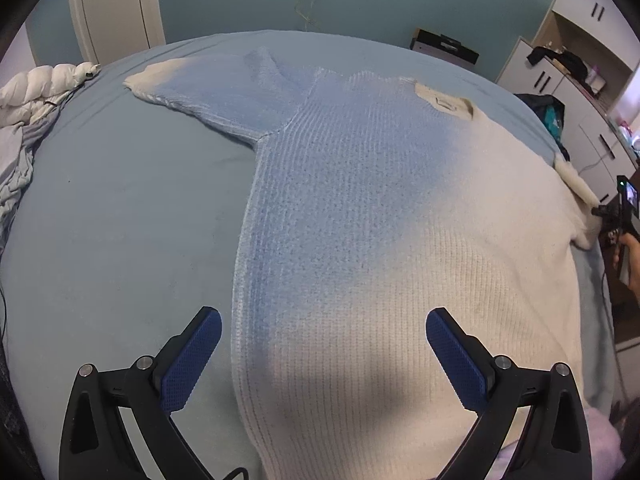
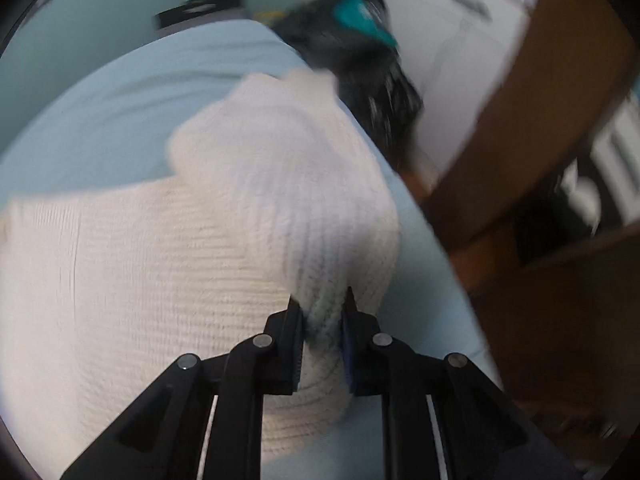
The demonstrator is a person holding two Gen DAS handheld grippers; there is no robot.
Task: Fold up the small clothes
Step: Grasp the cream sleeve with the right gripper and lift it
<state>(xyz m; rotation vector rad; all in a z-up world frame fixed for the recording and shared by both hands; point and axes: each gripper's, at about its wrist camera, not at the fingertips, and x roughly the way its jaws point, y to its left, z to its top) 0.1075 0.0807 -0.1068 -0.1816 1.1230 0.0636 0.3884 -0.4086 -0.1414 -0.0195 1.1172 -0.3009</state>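
The left gripper points down at the bed. Its two black arms are spread wide, and the blue pads hold nothing. It hangs over the near hem of a knit sweater.

The right gripper also tips down. Its jaws are pinched tight on a bunch of the white sweater sleeve. The knit is squeezed between the two pads.

The sweater lies flat on the light blue bed sheet. It is blue on one side and fades to cream on the other. Its collar is toward the far edge of the bed. One sleeve stretches out toward the far left corner.

The left wrist view shows almost the whole sweater. It also shows a white puffy blanket at the left edge of the bed. At the right edge of the bed, it shows a hand with the other tool.

The right wrist view is blurry. It only shows the cream part up close. It shows a dark bag with a teal patch past the bed, and brown wood furniture beside the bed.
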